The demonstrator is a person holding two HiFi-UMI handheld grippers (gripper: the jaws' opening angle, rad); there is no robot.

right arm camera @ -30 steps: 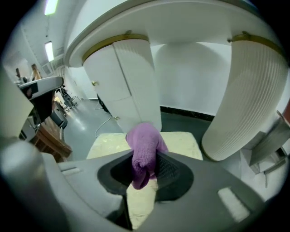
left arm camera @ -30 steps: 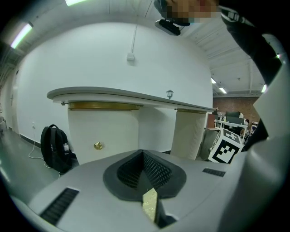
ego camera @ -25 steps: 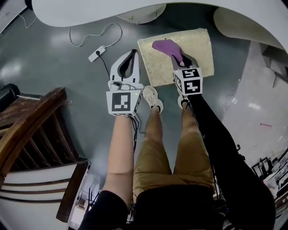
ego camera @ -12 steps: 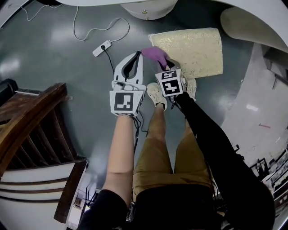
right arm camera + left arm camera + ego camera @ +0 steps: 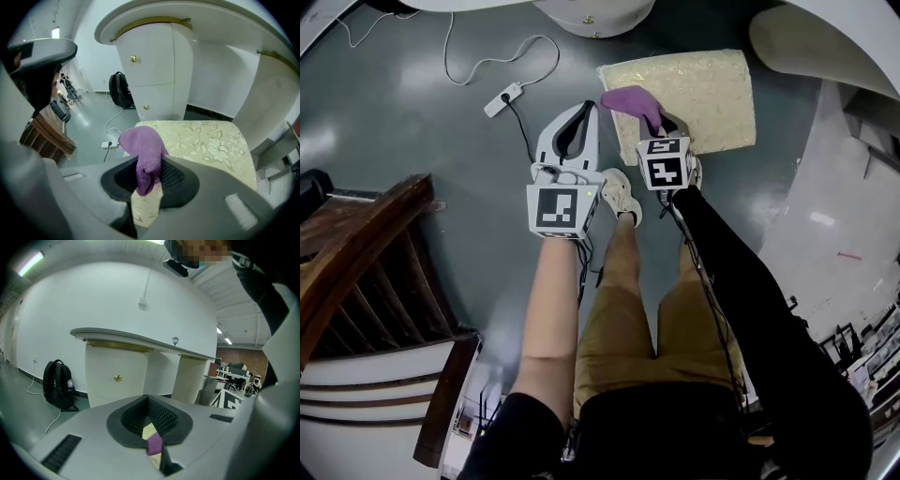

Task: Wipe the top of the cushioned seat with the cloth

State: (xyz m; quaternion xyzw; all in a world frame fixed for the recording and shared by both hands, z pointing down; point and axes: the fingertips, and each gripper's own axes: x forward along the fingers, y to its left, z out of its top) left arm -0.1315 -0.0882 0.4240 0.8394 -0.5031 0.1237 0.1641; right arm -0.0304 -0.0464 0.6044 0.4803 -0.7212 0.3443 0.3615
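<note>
Firmly clamped between the right gripper's [image 5: 149, 182] jaws, the cloth [image 5: 140, 147] bulges forward over the seat's [image 5: 208, 140] corner; left gripper [image 5: 153, 439] closed, empty.

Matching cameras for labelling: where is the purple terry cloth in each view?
Head view: purple terry cloth top centre, at cream floral cushioned seat's left edge.
Left gripper view: small patch bottom centre, seen through the left gripper.
Right gripper view: centre, clamped in the right gripper.
Shared landmark: that seat.
</note>
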